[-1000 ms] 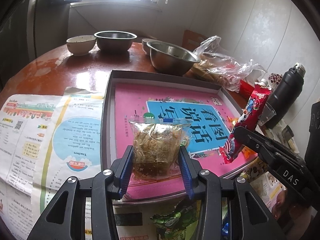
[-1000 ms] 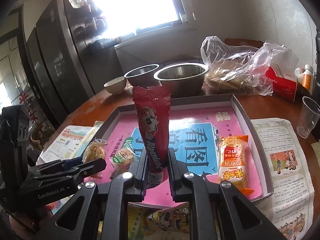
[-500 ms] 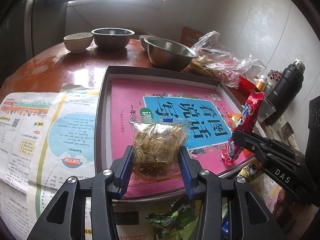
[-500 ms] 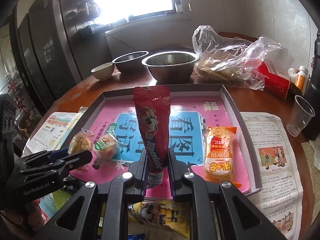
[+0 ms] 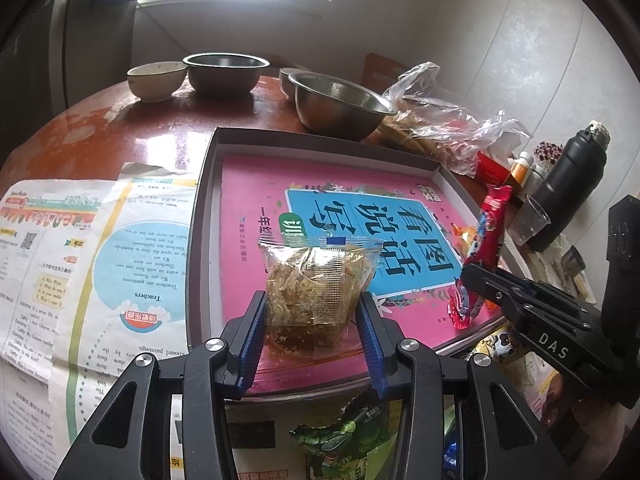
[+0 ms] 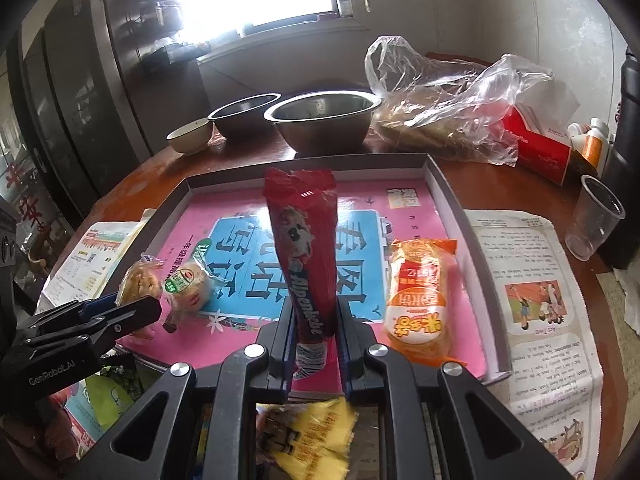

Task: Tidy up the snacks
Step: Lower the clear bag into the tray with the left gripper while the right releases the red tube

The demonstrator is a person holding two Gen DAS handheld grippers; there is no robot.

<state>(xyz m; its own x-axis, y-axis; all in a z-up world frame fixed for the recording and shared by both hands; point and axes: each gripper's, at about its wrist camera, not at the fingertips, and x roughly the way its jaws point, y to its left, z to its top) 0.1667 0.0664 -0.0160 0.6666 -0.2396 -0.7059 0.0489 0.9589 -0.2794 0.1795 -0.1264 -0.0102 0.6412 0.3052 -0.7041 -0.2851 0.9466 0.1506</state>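
Left gripper point(image 5: 312, 316) jaws pinch a clear crinkly noodle-snack packet point(image 5: 316, 276); right gripper point(image 6: 314, 332) jaws clamp a tall red candy stick-pack point(image 6: 306, 248) (lower each gently into the shallow grey box lid point(image 6: 452, 208)).

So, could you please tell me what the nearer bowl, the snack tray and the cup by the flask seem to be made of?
Nearer bowl: probably stainless steel, with a dull grey sheen and bright rim.
Snack tray: apparently cardboard, with thin matte grey folded walls.
Cup: clear thin plastic; the table shows through it.
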